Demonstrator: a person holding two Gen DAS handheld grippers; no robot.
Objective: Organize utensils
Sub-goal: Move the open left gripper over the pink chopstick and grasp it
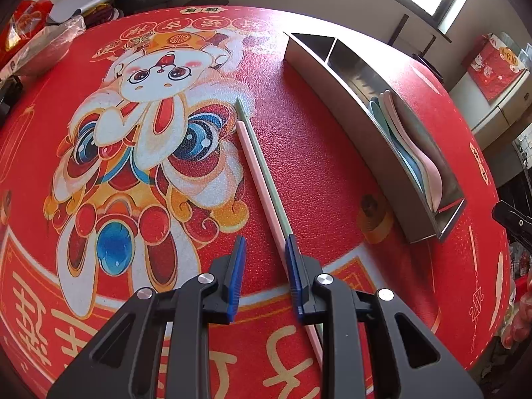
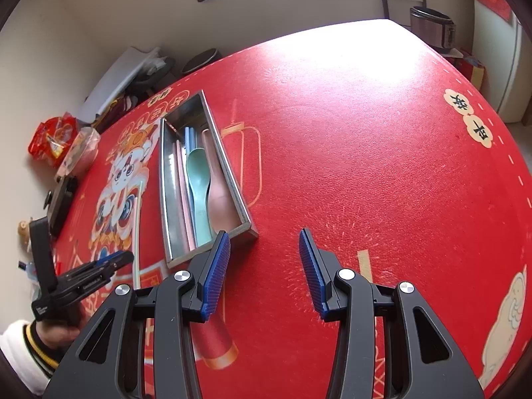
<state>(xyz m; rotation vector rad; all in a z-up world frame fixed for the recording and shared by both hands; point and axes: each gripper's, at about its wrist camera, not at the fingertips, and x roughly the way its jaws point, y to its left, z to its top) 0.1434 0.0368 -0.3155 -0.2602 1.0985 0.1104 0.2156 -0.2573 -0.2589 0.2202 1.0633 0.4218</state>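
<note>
A pink chopstick point(image 1: 257, 179) and a green chopstick point(image 1: 269, 179) lie side by side on the red printed table mat. My left gripper point(image 1: 266, 246) hangs low over their near ends. It is open, and both sticks run under the inner edge of its right finger point(image 1: 294, 266) with no pad pressing on them. To the right stands a long metal tray point(image 1: 362, 133) holding pastel spoons point(image 1: 399, 123). In the right wrist view the tray point(image 2: 169, 183) holds a green spoon point(image 2: 196, 173), a pink spoon point(image 2: 216, 193) and chopsticks. My right gripper point(image 2: 264, 242) is open and empty beside the tray's near end.
A hand in a white sleeve point(image 2: 20, 342) holds the left gripper point(image 2: 113, 259). Plastic bags and a red packet point(image 2: 50, 139) sit at the table's far left, with a black device point(image 2: 61, 202) near them. A rice cooker point(image 2: 432, 30) stands beyond the far edge.
</note>
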